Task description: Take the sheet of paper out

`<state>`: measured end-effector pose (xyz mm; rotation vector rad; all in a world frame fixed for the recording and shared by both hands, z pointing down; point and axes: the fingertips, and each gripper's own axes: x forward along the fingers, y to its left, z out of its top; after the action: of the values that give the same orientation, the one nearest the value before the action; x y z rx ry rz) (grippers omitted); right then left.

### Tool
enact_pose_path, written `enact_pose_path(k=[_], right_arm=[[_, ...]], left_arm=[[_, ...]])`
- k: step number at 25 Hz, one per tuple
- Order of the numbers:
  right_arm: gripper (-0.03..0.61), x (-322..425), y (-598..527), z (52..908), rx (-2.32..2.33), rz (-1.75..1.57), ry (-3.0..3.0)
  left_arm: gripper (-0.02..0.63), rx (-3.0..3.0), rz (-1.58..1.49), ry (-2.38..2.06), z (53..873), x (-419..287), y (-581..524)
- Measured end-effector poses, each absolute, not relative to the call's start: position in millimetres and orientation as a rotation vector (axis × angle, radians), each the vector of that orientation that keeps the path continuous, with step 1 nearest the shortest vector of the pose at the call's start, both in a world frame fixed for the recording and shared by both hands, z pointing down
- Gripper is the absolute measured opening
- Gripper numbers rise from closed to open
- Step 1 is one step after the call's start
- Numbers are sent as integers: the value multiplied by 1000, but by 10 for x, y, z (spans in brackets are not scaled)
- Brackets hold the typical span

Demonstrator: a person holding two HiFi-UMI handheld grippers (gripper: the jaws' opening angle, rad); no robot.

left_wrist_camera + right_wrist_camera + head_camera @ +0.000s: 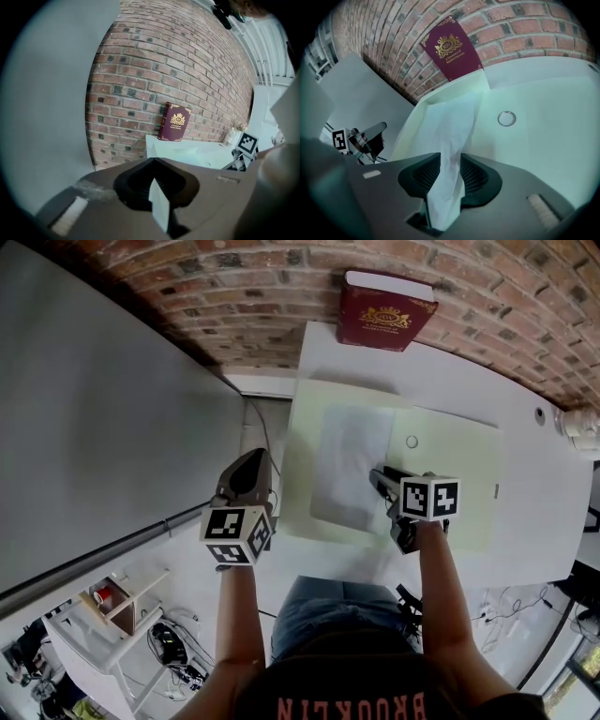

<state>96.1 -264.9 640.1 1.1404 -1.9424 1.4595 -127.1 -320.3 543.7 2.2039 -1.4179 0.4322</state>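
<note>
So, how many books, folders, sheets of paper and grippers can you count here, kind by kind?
Book: 1
Folder: 1
Sheet of paper: 1
Grippers: 2, left gripper and right gripper
Total: 5

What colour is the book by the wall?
The book is dark red with gold; right gripper view.

A book (384, 313) stands at the back of the desk (525, 409), against the brick wall (187, 287). Before it lies an open folder (450, 474), with the sheet of paper (349, 465) on its left half and a small ring (412, 442) on its right half.
</note>
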Motion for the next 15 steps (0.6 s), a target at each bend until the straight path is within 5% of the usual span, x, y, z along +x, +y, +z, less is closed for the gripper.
enact_pose_path(k=[6,15], right_arm=[[5,1002,-2646,6444,1193,1433,-1883],[2,1057,-2649,6380,1289,1360,-1836]], left_arm=[[0,2213,417,-1406,5445,-1348,-3297],[0,2248,406,-1373,5435,-1389,-3367]])
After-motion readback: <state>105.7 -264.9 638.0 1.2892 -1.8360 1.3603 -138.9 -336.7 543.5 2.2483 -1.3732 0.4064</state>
